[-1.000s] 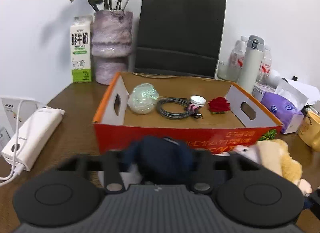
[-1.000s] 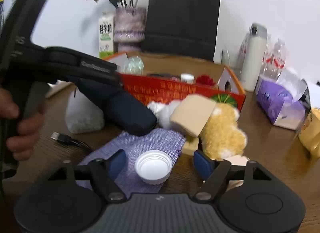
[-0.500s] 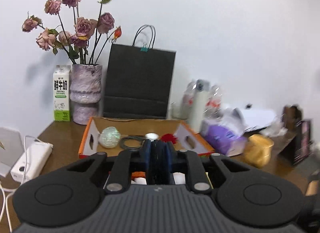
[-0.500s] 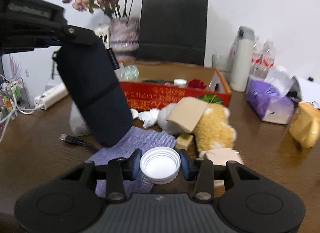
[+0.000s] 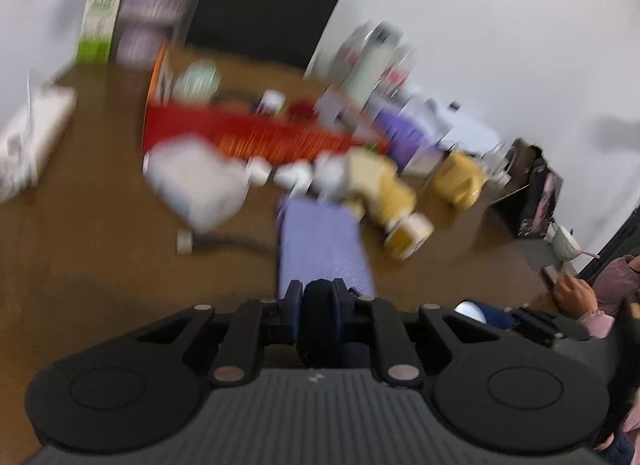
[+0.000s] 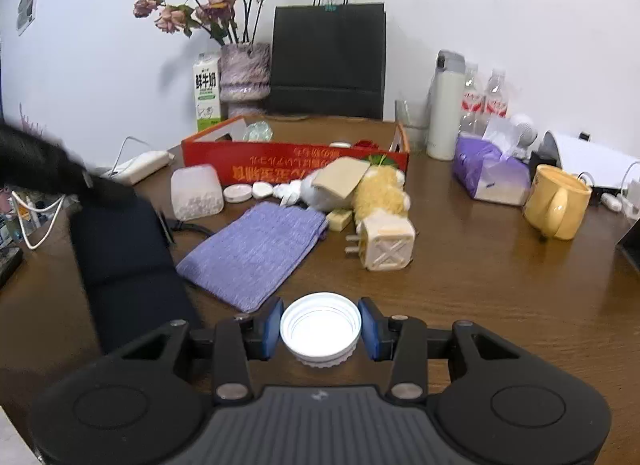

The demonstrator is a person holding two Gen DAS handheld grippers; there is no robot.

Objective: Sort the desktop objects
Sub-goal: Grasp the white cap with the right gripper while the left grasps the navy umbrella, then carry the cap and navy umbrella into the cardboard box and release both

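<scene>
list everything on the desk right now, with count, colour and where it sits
white plastic lid: 1, white, between right gripper pads
dark navy fabric pouch: 1, navy, held at left
folded purple cloth: 1, purple, centre
red cardboard box: 1, red, behind cloth
yellow plush toy: 1, yellow, before box
white plug adapter: 1, white, right of cloth
yellow mug: 1, yellow, right
purple tissue pack: 1, purple, right
black paper bag: 1, black, back
milk carton: 1, white-green, back
right gripper: shut on lid
left gripper: shut on pouch

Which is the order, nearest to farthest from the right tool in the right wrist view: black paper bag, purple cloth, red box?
1. Purple cloth: on the desk, just ahead-left of the right tool.
2. Red box: mid-desk, behind the cloth.
3. Black paper bag: upright against the back wall.
</scene>
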